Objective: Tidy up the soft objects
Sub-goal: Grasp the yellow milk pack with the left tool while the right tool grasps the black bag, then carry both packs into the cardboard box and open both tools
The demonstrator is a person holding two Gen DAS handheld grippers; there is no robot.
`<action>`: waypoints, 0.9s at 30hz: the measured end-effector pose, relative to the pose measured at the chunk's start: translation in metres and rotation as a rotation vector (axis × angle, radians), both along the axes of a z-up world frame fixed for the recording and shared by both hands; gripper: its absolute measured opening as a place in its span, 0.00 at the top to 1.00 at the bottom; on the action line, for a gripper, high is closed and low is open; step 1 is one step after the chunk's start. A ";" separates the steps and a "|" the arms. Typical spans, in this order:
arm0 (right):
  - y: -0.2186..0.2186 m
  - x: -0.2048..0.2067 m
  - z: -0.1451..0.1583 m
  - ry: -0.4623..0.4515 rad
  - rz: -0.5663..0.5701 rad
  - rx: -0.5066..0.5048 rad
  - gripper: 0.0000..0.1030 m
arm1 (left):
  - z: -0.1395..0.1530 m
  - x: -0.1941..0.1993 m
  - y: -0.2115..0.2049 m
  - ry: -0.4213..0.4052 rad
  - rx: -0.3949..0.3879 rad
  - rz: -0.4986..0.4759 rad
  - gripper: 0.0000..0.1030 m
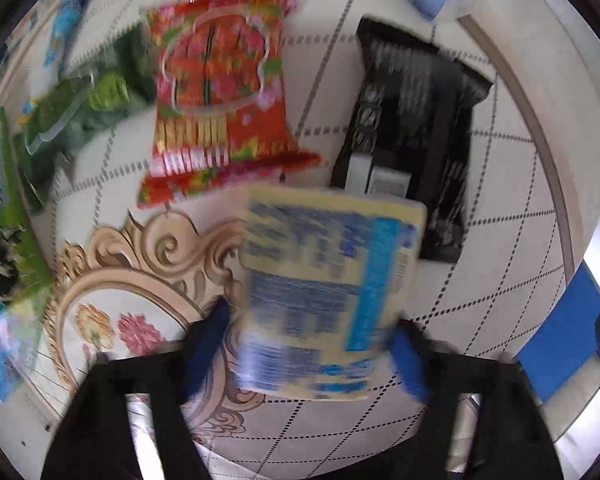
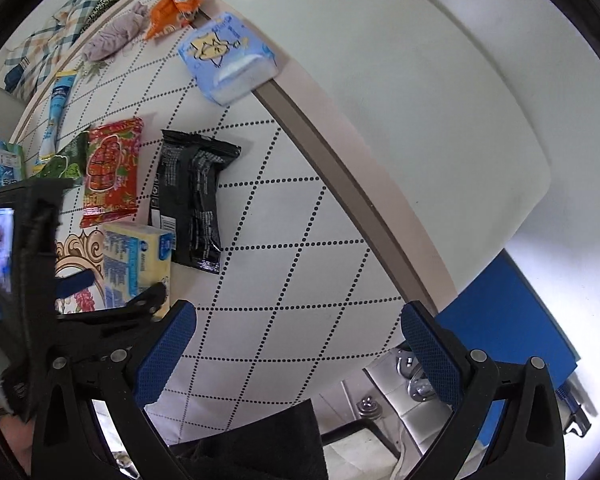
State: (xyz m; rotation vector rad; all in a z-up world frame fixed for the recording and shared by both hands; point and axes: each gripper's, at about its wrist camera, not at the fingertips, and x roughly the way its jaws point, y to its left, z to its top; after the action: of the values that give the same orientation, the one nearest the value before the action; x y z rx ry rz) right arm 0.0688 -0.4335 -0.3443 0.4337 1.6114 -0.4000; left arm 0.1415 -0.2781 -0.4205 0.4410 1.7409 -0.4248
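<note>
Item, yellow tissue pack (image 1: pixel 324 292): on worktop (image 2: pixel 284 240) between my left hand-held gripper (image 1: pixel 312 344) pads, grip unconfirmed through blur; right hand-held gripper (image 2: pixel 300 356) spread, empty; risk I judge: soft wrapper slipping, nudging black packet (image 1: pixel 416 140) adjacent.

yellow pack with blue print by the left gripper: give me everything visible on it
The yellow pack is a soft, blocky, plastic-wrapped packet, pale yellow with dense blue print, a blue side band and a round blue logo. It lies flat on the patterned tablecloth, partly over the tan scroll motif. The black pouch lies right beside it and the red packet just beyond. The left gripper straddles it, blue fingers on either side; motion blur hides whether the pads are pressing. The right gripper is open and clear of it.
</note>
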 end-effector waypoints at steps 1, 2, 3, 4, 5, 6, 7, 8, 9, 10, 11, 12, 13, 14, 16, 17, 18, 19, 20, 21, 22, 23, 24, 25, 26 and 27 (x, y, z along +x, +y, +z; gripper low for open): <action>0.000 0.003 -0.004 0.001 -0.007 0.013 0.00 | 0.000 0.000 0.005 -0.001 -0.005 0.022 0.39; 0.001 0.008 -0.008 -0.001 -0.013 0.027 0.00 | 0.002 0.001 0.017 -0.006 -0.014 0.058 0.40; 0.003 0.013 -0.010 -0.005 -0.017 0.039 0.00 | 0.003 0.003 0.028 -0.009 -0.016 0.087 0.40; 0.005 0.020 -0.015 -0.015 -0.025 0.056 0.00 | 0.006 0.004 0.046 -0.015 -0.006 0.131 0.40; 0.007 0.027 -0.021 -0.019 -0.038 0.068 0.00 | 0.007 0.006 0.059 -0.021 -0.001 0.156 0.40; 0.009 0.035 -0.026 -0.019 -0.049 0.076 0.00 | 0.008 0.007 0.072 -0.028 0.006 0.185 0.40; 0.012 0.043 -0.033 -0.022 -0.062 0.092 0.00 | 0.007 0.009 0.085 -0.032 0.015 0.216 0.40; 0.015 0.052 -0.041 -0.028 -0.077 0.111 0.00 | 0.006 0.010 0.095 -0.033 0.022 0.240 0.40; 0.017 0.061 -0.048 -0.024 -0.091 0.118 0.03 | 0.003 0.011 0.107 -0.030 0.028 0.268 0.40; 0.020 0.069 -0.057 -0.012 -0.108 0.125 0.04 | 0.001 0.012 0.114 -0.024 0.031 0.286 0.40; 0.023 0.076 -0.066 -0.003 -0.122 0.140 0.09 | -0.001 0.015 0.123 -0.016 0.038 0.309 0.40; 0.026 0.082 -0.072 0.006 -0.133 0.148 0.14 | -0.004 0.015 0.133 -0.009 0.034 0.337 0.40; 0.030 0.089 -0.080 0.023 -0.142 0.149 0.16 | -0.005 0.015 0.136 -0.005 0.025 0.349 0.40; 0.033 0.094 -0.085 0.032 -0.141 0.151 0.18 | -0.006 0.016 0.141 -0.002 0.013 0.364 0.40; 0.041 0.103 -0.094 0.054 -0.135 0.131 0.24 | -0.008 0.013 0.144 -0.003 0.007 0.369 0.40; 0.046 0.108 -0.097 0.070 -0.126 0.113 0.30 | -0.007 0.013 0.149 -0.006 0.008 0.369 0.40; 0.049 0.110 -0.097 0.072 -0.115 0.086 0.32 | -0.009 0.012 0.151 -0.009 0.009 0.369 0.40; 0.053 0.113 -0.096 0.073 -0.101 0.051 0.34 | -0.011 0.023 0.148 -0.013 0.011 0.370 0.40; 0.056 0.115 -0.095 0.070 -0.093 0.023 0.37 | -0.012 0.024 0.148 -0.020 0.010 0.371 0.41; 0.058 0.115 -0.094 0.064 -0.089 0.012 0.41 | -0.015 0.023 0.146 -0.024 0.009 0.372 0.41; 0.060 0.115 -0.092 0.057 -0.081 0.009 0.44 | -0.014 0.020 0.148 -0.029 0.003 0.373 0.41; 0.062 0.115 -0.090 0.051 -0.060 0.008 0.48 | -0.014 0.023 0.137 -0.030 -0.003 0.374 0.41; 0.064 0.114 -0.088 0.051 -0.043 0.007 0.51 | -0.012 0.027 0.141 -0.031 -0.009 0.372 0.41; 0.067 0.111 -0.085 0.055 -0.027 0.004 0.52 | -0.004 0.024 0.140 -0.038 -0.013 0.370 0.41; 0.068 0.107 -0.082 0.055 -0.007 0.005 0.53 | 0.002 0.020 0.143 -0.052 -0.021 0.372 0.41; 0.070 0.105 -0.079 0.050 0.001 0.004 0.54 | 0.009 0.018 0.146 -0.058 -0.028 0.374 0.41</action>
State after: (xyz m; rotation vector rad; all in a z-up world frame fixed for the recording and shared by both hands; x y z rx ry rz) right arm 0.1738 -0.3640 -0.4233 0.4285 1.6614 -0.4097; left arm 0.1596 -0.1323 -0.4113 0.1002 1.7117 -0.1662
